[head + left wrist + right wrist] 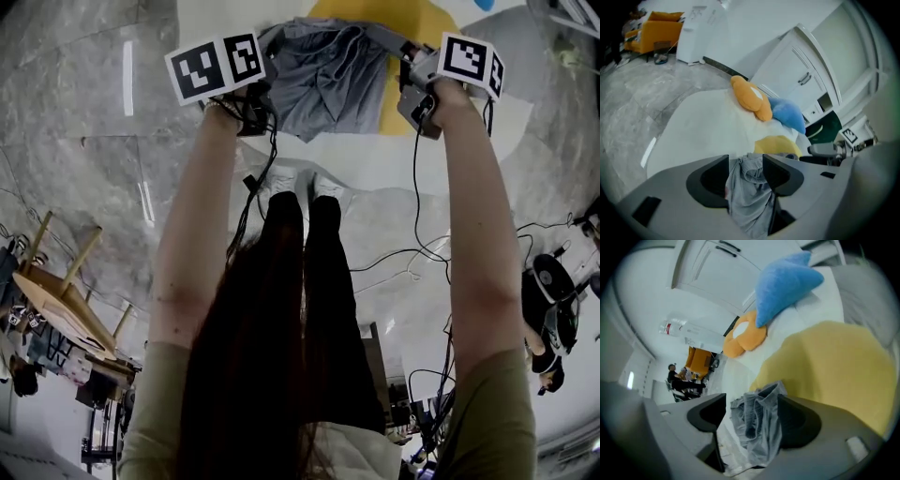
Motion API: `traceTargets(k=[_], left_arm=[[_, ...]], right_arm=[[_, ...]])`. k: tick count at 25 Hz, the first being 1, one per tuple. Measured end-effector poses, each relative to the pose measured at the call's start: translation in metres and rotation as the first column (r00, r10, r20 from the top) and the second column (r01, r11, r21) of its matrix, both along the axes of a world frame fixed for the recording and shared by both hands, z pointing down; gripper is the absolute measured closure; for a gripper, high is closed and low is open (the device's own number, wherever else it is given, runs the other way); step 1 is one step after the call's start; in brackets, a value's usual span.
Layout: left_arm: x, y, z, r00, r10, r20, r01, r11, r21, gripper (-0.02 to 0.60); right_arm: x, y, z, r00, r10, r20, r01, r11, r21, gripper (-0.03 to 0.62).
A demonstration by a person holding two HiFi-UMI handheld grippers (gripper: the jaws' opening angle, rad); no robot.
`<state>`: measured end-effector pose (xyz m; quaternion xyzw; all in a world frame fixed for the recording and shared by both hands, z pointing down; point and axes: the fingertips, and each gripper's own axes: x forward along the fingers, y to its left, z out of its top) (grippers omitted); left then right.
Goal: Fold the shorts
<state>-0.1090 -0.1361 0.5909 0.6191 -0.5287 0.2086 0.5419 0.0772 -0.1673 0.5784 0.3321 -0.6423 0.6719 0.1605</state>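
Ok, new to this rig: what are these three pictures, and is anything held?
A person, not a robot, holds a gripper in each hand. One picture looks down from their head; the other two look along each gripper's fingers. Grey shorts lie crumpled on a white surface with a yellow patch; an orange cushion and a blue cushion lie beyond. The left gripper and right gripper each have shorts fabric between their fingers, but the fingers stand apart, so neither seems to clamp it.
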Motion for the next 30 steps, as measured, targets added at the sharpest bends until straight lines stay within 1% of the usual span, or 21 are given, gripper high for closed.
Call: traceTargets(k=[1, 2, 3, 4, 5, 6, 7, 8, 9, 10, 11, 12, 13, 17, 21, 22, 24, 25, 26, 28, 30], left_arm=[[0.000, 0.002, -0.002, 0.996, 0.072, 0.044, -0.072, 0.997, 0.010, 0.371], [0.003, 0.007, -0.004, 0.980, 0.172, 0.100, -0.175, 0.984, 0.018, 0.371], [0.009, 0.013, -0.006, 0.943, 0.293, 0.155, -0.300, 0.954, 0.024, 0.371], [0.019, 0.021, -0.008, 0.885, 0.423, 0.193, -0.436, 0.899, 0.028, 0.371], [0.032, 0.031, -0.009, 0.811, 0.547, 0.206, -0.564, 0.825, 0.031, 0.371], [0.046, 0.044, -0.009, 0.732, 0.652, 0.198, -0.670, 0.742, 0.030, 0.371], [0.059, 0.057, -0.007, 0.655, 0.735, 0.175, -0.749, 0.662, 0.024, 0.371], [0.069, 0.069, -0.003, 0.588, 0.795, 0.148, -0.805, 0.592, 0.014, 0.371], [0.077, 0.078, 0.003, 0.535, 0.836, 0.124, -0.842, 0.539, 0.002, 0.367], [0.082, 0.084, 0.010, 0.501, 0.859, 0.108, -0.863, 0.505, -0.010, 0.360], [0.084, 0.087, 0.016, 0.485, 0.868, 0.101, -0.872, 0.490, -0.023, 0.355], [0.084, 0.085, 0.021, 0.487, 0.867, 0.103, -0.870, 0.492, -0.031, 0.340], [0.082, 0.079, 0.024, 0.501, 0.858, 0.111, -0.861, 0.507, -0.034, 0.323], [0.072, 0.040, 0.029, 0.605, 0.781, 0.155, -0.792, 0.610, 0.013, 0.235], [0.060, 0.006, 0.023, 0.648, 0.724, 0.238, -0.752, 0.657, 0.053, 0.233], [0.053, -0.001, 0.019, 0.669, 0.690, 0.277, -0.730, 0.681, 0.065, 0.230], [0.036, -0.015, 0.009, 0.727, 0.590, 0.352, -0.657, 0.746, 0.107, 0.229], [0.027, -0.019, 0.004, 0.754, 0.541, 0.371, -0.620, 0.774, 0.129, 0.229], [0.020, -0.018, 0.000, 0.775, 0.511, 0.373, -0.592, 0.792, 0.146, 0.230], [0.011, 0.000, -0.005, 0.794, 0.507, 0.336, -0.577, 0.803, 0.151, 0.230], [0.010, 0.030, -0.004, 0.787, 0.546, 0.287, -0.596, 0.793, 0.128, 0.230]], right_arm=[[0.004, -0.003, -0.002, 0.997, -0.049, -0.057, 0.052, 0.997, 0.048, 0.260], [0.009, -0.005, -0.003, 0.985, -0.114, -0.130, 0.127, 0.987, 0.098, 0.260], [0.013, -0.004, -0.005, 0.960, -0.188, -0.207, 0.220, 0.965, 0.142, 0.260], [0.015, 0.000, -0.006, 0.924, -0.267, -0.272, 0.321, 0.930, 0.177, 0.260], [0.014, 0.007, -0.008, 0.883, -0.348, -0.316, 0.421, 0.885, 0.201, 0.260], [0.010, 0.018, -0.010, 0.838, -0.426, -0.340, 0.510, 0.833, 0.213, 0.260], [0.005, 0.030, -0.010, 0.795, -0.494, -0.352, 0.583, 0.783, 0.216, 0.260], [0.001, 0.043, -0.009, 0.755, -0.549, -0.358, 0.638, 0.739, 0.214, 0.260], [-0.002, 0.054, -0.007, 0.723, -0.589, -0.361, 0.679, 0.704, 0.210, 0.260], [-0.006, 0.065, -0.005, 0.698, -0.618, -0.361, 0.706, 0.678, 0.205, 0.260], [-0.009, 0.075, -0.003, 0.681, -0.640, -0.356, 0.725, 0.659, 0.202, 0.260], [-0.012, 0.085, -0.001, 0.670, -0.656, -0.348, 0.736, 0.646, 0.200, 0.260], [-0.015, 0.092, 0.001, 0.663, -0.667, -0.339, 0.744, 0.637, 0.202, 0.260], [-0.029, 0.104, 0.005, 0.635, -0.697, -0.334, 0.772, 0.586, 0.245, 0.261], [-0.044, 0.102, 0.005, 0.570, -0.732, -0.373, 0.821, 0.488, 0.295, 0.263], [-0.048, 0.102, 0.004, 0.553, -0.741, -0.381, 0.832, 0.463, 0.307, 0.263], [-0.055, 0.103, 0.004, 0.508, -0.760, -0.405, 0.858, 0.408, 0.312, 0.264], [-0.058, 0.104, 0.005, 0.477, -0.773, -0.419, 0.875, 0.375, 0.305, 0.268], [-0.061, 0.106, 0.008, 0.443, -0.787, -0.430, 0.893, 0.341, 0.294, 0.275], [-0.066, 0.110, 0.017, 0.377, -0.808, -0.452, 0.922, 0.282, 0.265, 0.281], [-0.068, 0.109, 0.025, 0.320, -0.813, -0.487, 0.945, 0.238, 0.223, 0.331]])
